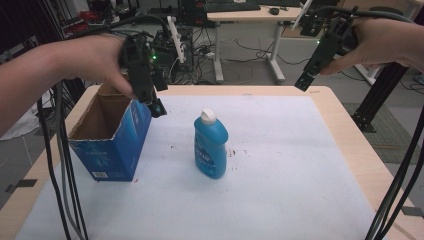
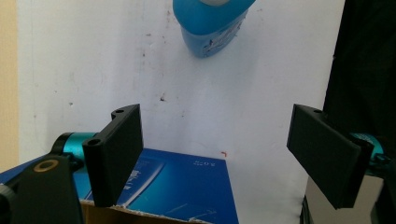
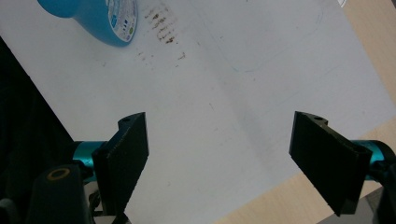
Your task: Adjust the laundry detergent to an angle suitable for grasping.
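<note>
A blue bottle [image 1: 210, 146] with a white cap stands upright in the middle of the white sheet [image 1: 280, 170]; its top shows in the left gripper view [image 2: 210, 23] and its body in the right gripper view [image 3: 100, 18]. An open blue cardboard box [image 1: 112, 135] stands to its left, its rim below my left jaws [image 2: 187, 186]. My left gripper [image 1: 155, 105] hovers over the box's near right corner, open and empty. My right gripper [image 1: 305, 80] is held high over the table's far right, open and empty.
The wooden table [image 1: 350, 130] shows around the white sheet. Small brown stains [image 1: 232, 151] mark the sheet beside the bottle. Cables [image 1: 60, 165] hang along the left and right sides. Desks and equipment stand beyond the far edge.
</note>
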Available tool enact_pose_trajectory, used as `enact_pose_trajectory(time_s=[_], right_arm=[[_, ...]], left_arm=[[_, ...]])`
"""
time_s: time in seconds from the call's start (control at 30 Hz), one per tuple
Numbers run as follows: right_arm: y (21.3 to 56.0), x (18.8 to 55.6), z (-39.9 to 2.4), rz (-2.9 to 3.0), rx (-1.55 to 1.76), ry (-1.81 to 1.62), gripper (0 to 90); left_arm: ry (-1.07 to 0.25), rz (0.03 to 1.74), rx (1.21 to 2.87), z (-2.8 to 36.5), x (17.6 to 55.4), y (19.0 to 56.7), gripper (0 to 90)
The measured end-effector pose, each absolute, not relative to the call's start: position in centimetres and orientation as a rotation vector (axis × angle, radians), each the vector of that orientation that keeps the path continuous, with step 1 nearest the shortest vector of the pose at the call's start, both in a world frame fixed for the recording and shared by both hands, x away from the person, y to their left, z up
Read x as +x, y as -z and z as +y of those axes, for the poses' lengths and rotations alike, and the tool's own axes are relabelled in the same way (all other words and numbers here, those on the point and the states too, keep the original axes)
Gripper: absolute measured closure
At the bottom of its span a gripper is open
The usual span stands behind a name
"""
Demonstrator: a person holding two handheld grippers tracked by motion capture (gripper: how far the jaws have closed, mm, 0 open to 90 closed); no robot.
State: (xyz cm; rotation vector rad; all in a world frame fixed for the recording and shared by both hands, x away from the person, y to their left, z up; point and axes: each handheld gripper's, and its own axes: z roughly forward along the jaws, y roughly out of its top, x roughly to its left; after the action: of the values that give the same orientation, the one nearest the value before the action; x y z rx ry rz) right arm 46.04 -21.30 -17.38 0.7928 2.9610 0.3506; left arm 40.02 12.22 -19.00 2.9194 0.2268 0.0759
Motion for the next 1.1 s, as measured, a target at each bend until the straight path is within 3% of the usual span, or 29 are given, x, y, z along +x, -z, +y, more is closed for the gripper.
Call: enact_pose_trajectory(time_s=[0.8,1.1], right_arm=[[15.9,44.6,-21.4,2.908,0.815,-0.482,19.1],[16.7,43.1,-20.6,2.902,0.780,-0.551,19.1]], left_arm=[[-0.084,0.230,2.917,12.3,40.0,18.8,18.6],[-0.086,0.233,2.925,12.5,39.8,18.8,18.6]])
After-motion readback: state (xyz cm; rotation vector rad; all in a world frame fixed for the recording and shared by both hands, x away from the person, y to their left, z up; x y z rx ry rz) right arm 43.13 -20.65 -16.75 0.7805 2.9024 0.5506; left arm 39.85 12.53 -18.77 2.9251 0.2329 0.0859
